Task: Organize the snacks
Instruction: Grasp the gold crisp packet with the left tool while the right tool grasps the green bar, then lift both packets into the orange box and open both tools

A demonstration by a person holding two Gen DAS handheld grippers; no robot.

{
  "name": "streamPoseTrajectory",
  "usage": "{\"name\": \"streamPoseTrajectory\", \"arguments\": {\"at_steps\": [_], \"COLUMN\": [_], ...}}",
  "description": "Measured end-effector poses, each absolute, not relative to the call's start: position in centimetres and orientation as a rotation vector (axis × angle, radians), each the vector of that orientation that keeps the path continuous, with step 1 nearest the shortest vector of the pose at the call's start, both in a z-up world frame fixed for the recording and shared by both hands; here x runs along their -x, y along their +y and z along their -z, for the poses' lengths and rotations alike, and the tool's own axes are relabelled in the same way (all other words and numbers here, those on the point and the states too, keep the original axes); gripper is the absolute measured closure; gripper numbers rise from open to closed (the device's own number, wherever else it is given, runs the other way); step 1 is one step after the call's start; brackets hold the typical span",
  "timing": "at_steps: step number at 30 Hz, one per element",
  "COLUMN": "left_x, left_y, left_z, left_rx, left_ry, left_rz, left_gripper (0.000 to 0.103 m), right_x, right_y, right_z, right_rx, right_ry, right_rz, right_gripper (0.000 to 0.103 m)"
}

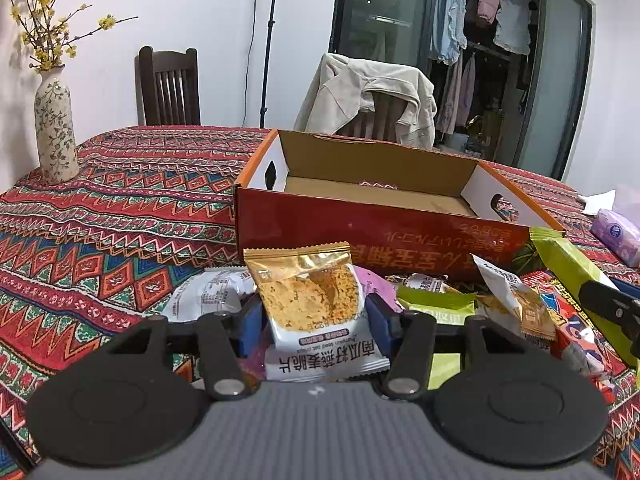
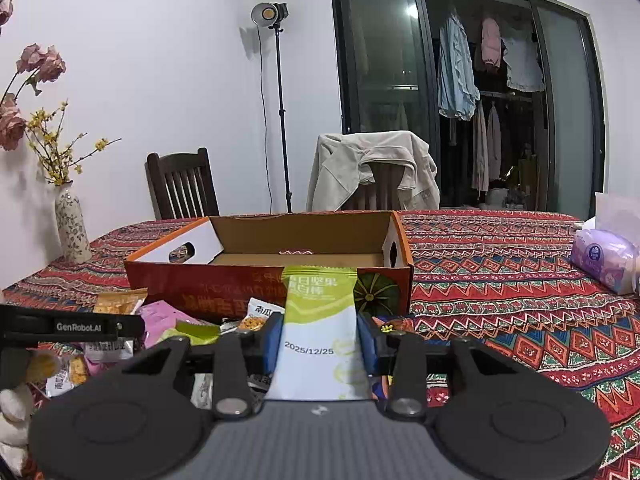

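Gripping glossy gold-topped packet [image 1: 316, 300], left hand-held gripper [image 1: 314, 320]; right [image 2: 320, 340] pinching flat green packet [image 2: 320, 320].

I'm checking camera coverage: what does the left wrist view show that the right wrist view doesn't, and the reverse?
Only the left wrist view shows the left gripper closed on a gold-topped snack packet.

Only the right wrist view shows the right gripper gripping a green-and-white snack bar, plus the lamp head.

Both show the open cardboard box, the flower vase and the jacket-draped chair.
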State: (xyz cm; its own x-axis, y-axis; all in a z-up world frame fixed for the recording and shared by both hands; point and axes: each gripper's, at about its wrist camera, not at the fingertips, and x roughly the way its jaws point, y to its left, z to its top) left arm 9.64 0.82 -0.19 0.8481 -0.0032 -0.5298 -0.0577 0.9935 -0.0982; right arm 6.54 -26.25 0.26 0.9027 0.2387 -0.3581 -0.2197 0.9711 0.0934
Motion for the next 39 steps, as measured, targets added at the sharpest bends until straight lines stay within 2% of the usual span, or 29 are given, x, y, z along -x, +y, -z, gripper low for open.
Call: {"name": "streamPoseTrajectory", "arguments": {"at_steps": [13,22,39], "left_x": [-8.8,-10.5,-19.2], "left_y": [0.8,-0.2,-1.5], "left_z": [-1.9,-5.4,-9.4], "left_rx": [0.093,0.036,0.049], "left_ry": [0.481,0.379,0.304], "left_rz": [-0.002,0.011,-0.033], "left_gripper": [0.052,0.052,0.052], "right_x": [-6.5,-8.4,-18.4], "right_y": [-26.2,-25.6,-22.8], "right_z": [-0.9,-4.1,-9.2], "right_rx": [-0.057,-0.037,-0.009], "right_ry": [0.355,0.269,0.231], "right_rz": [-0.231,-0.250,-0.247], "right_gripper": [0.064,0.064,0.064]}}
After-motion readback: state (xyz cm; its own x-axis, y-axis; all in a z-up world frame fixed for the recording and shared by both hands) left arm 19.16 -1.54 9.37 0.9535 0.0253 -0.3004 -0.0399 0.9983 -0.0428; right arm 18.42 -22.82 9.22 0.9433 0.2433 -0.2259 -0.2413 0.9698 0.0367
